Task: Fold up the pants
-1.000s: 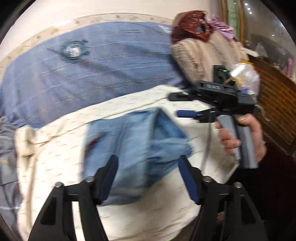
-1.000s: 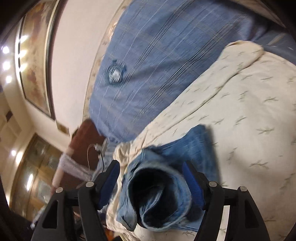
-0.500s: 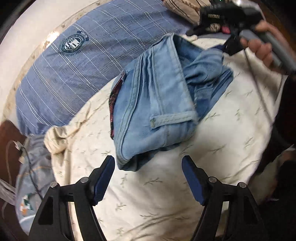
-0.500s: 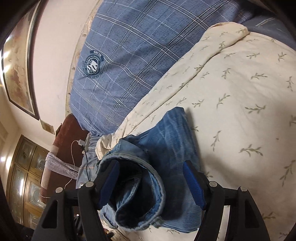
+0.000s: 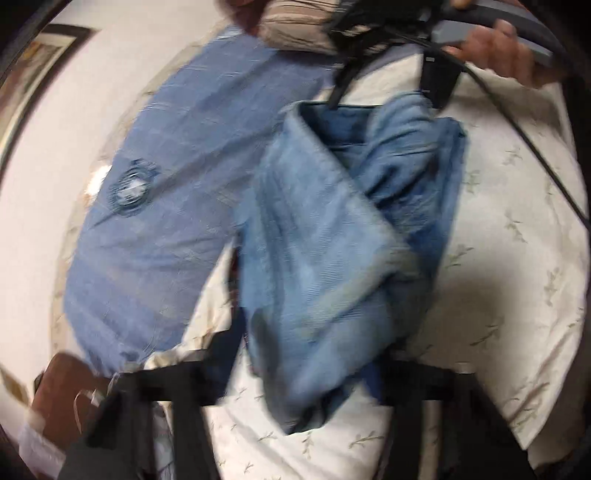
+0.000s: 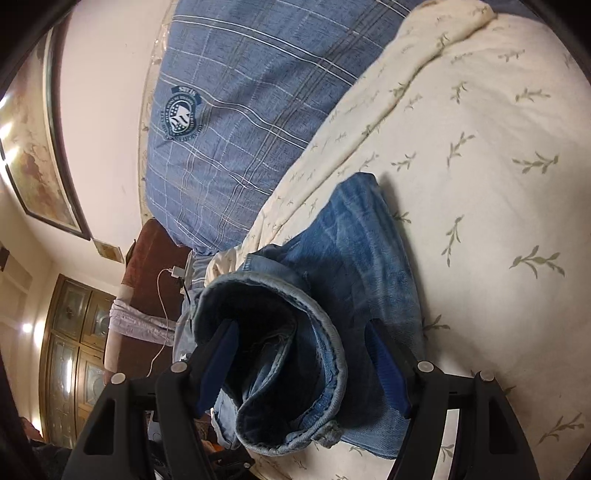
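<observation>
Blue jeans [image 5: 325, 240] lie bunched on a cream leaf-print cover [image 5: 498, 258]. In the blurred left wrist view my left gripper [image 5: 303, 373] has its jaws closing, with the near end of the jeans between them; the fingers still stand apart from the cloth. In the right wrist view the jeans' [image 6: 351, 258] curled waistband sits loosely between the fingers of my right gripper [image 6: 301, 365], which is open. One of its pads is inside the dark opening and the other is outside the denim. A hand [image 5: 506, 55] holds that right gripper [image 5: 384, 99] at the jeans' far end.
A blue checked cover with a round crest [image 6: 240, 110] lies behind the cream cover [image 6: 480, 147]. A brown nightstand with a charger cable [image 6: 166, 295] stands past the bed's edge. A framed picture [image 6: 40, 166] hangs on the wall. A striped cushion [image 5: 295, 26] sits beyond.
The left gripper sank and rolled, and the jeans' near end now lies between its fingers instead of ahead of them. The right gripper came down lower over the waistband, still as wide.
</observation>
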Available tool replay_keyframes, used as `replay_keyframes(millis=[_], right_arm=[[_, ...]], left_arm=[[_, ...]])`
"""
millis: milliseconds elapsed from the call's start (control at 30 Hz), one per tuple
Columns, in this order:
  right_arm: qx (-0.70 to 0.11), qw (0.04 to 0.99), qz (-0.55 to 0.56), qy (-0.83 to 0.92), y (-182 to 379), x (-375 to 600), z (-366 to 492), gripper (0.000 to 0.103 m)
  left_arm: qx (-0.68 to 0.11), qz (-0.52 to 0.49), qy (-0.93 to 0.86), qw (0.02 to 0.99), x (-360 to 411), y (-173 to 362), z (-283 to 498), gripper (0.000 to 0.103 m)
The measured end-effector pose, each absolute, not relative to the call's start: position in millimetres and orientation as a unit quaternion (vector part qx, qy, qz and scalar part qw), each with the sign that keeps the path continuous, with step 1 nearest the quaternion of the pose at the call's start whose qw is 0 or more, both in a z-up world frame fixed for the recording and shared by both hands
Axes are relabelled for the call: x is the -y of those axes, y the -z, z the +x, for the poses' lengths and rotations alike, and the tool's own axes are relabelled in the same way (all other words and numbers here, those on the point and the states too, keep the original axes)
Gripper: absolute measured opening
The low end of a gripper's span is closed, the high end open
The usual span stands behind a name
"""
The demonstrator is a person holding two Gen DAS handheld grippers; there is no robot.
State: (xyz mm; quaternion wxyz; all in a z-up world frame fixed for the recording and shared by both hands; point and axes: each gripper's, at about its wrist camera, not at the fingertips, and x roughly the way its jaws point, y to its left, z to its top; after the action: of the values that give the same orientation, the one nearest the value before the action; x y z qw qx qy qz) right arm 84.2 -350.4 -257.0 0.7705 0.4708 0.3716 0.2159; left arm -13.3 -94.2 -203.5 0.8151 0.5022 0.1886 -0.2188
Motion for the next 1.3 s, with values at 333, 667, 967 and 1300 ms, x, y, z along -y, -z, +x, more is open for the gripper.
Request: replay_keyframes(millis=[333,667,967,1300], right_arm=[[-0.374,0.752,0.489,-0.234,259,352,82,0.073],[-0.332,0.700,0.577,-0.257,272,381,74,0.075],[-0.303,0.636,0.657,-0.270,296,405,73,0.075],[-0.350,0.675,0.596,-0.258,285,378,81,0.076]], left_arm=[[-0.249,0.397,0.320,0.823,120,148,3,0.015],[-0.298,0.243,0.400,0.832,191,107,34,0.014],[-0.356,0.203,0.388,0.826,208,172,44,0.029],[-0.304,0.112,0.427,0.844,140,122,13,0.069]])
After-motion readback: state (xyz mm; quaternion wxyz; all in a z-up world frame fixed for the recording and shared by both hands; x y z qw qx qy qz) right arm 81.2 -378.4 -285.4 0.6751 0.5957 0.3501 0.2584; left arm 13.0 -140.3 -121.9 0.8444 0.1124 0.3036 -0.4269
